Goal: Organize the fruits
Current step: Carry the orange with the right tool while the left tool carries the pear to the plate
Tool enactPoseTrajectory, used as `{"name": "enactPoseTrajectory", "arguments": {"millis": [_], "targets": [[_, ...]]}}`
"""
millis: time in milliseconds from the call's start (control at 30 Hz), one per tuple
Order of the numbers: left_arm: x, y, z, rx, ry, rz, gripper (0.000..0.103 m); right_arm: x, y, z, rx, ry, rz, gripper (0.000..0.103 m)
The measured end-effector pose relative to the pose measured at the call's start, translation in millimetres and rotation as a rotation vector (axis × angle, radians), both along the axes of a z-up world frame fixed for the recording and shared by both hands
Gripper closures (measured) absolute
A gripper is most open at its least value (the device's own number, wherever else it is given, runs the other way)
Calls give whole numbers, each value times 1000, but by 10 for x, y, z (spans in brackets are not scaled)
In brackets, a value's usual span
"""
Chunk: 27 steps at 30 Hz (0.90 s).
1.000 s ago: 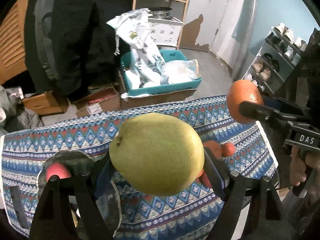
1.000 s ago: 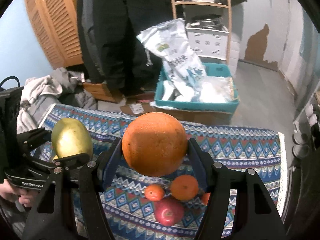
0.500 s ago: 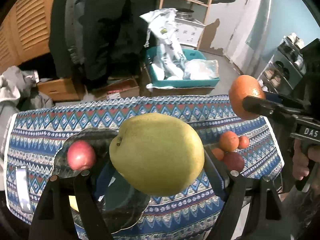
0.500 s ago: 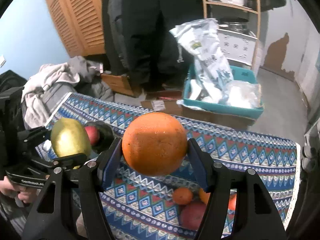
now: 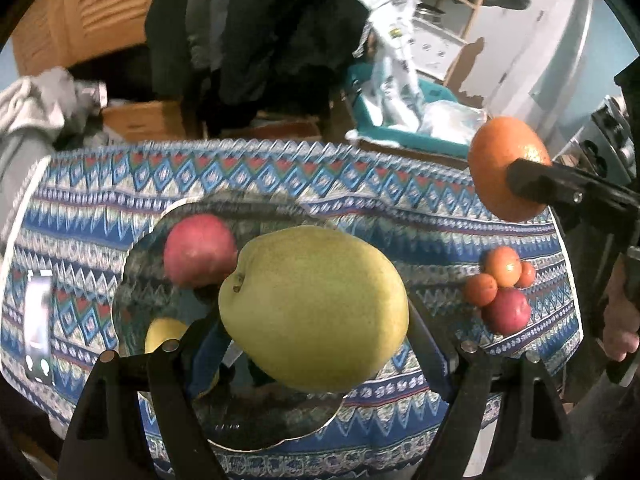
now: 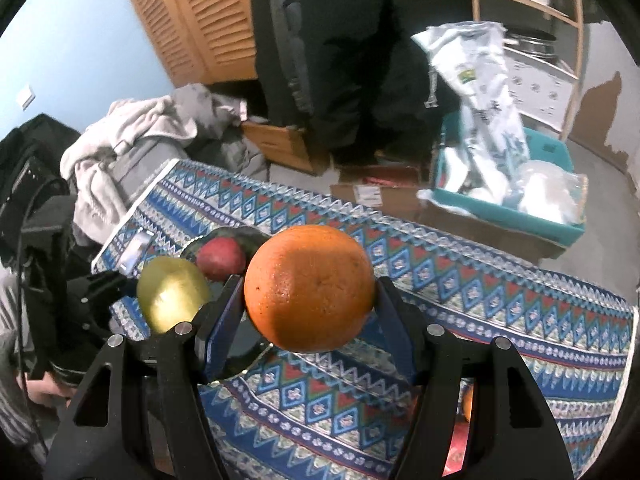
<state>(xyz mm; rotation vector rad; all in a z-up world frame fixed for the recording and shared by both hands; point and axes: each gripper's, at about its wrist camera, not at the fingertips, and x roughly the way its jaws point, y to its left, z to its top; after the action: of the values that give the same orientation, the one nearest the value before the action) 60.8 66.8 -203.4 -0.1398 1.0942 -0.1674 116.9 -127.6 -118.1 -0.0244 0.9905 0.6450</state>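
Both grippers now hang nearer the dark glass plate point(image 5: 136, 280): left gripper point(image 5: 316, 320) clamps a yellow-green pear point(image 5: 314, 306), stem pointing left, right gripper point(image 6: 310, 300) clamps a round orange point(image 6: 310, 288).

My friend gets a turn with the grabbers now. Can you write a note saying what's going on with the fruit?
Left gripper: jaws shut on the green pear, above the glass plate.
Right gripper: jaws shut on the big orange, also in the air.
Done: a red apple and a yellow fruit lie on the plate.
Left: set down both; three small oranges and another red apple wait on the patterned cloth.
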Motion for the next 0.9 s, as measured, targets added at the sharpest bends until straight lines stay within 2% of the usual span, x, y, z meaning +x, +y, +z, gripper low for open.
{"name": "enactPoseTrajectory", "arguments": {"millis": [333, 633, 900], "targets": [[17, 316, -369, -7, 69, 78, 19, 56, 568, -305, -9, 52, 97, 38], [20, 414, -630, -36, 138, 104, 19, 108, 945, -634, -45, 96, 165, 38], [25, 403, -686, -57, 143, 107, 19, 124, 1164, -888, -77, 132, 207, 38]]}}
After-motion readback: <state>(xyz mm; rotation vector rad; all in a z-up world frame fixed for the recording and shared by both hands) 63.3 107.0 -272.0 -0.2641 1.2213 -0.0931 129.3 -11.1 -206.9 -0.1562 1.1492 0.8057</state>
